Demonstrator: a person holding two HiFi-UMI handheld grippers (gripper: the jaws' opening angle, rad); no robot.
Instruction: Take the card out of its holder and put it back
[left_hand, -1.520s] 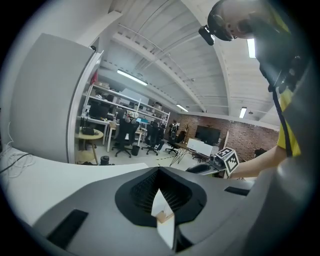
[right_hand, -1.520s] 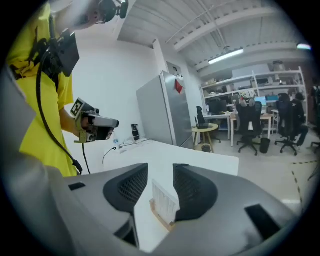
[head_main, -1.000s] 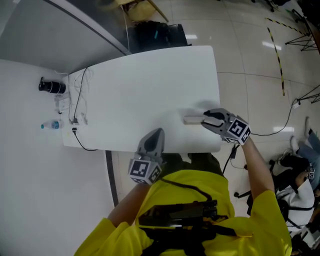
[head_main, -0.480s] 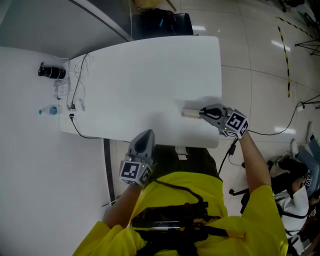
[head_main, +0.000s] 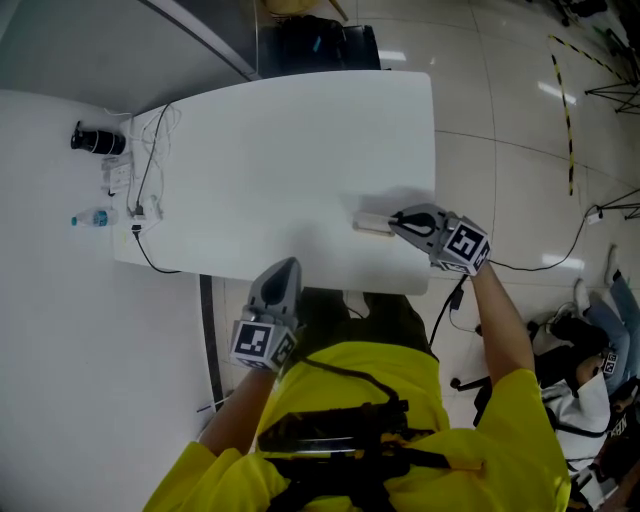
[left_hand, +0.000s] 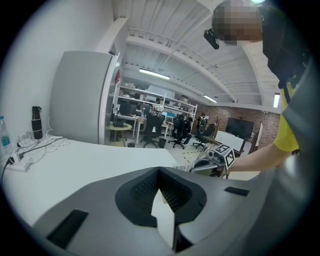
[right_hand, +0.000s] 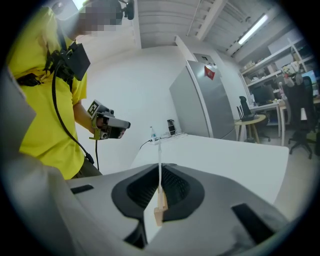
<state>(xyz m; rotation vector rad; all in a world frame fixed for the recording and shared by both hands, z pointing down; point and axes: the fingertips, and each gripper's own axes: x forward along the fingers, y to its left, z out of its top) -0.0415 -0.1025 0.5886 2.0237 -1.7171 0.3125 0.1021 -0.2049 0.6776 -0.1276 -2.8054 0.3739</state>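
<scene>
A thin white card (right_hand: 159, 160) stands upright in a small wooden holder (right_hand: 160, 214) near the right front corner of the white table (head_main: 280, 150). My right gripper (head_main: 394, 219) reaches it from the right. Its jaws have just been closing with the card between them, and the pads now press on the card's two faces. From above, card and holder (head_main: 371, 223) show as one pale strip. My left gripper (head_main: 286, 265) hangs at the table's front edge, shut, with nothing in it and well apart from the card. The left gripper view shows the right gripper (left_hand: 216, 161) at the far corner.
At the table's left end lie a water bottle (head_main: 88, 218), a black cylinder (head_main: 97, 142) and a power strip with cables (head_main: 140, 205). A dark chair (head_main: 310, 45) stands past the far edge. Tiled floor with a cable (head_main: 545, 262) lies to the right.
The right gripper's jaws have come together on the card. The left gripper has drawn back a little toward the table's front edge, then held still.
</scene>
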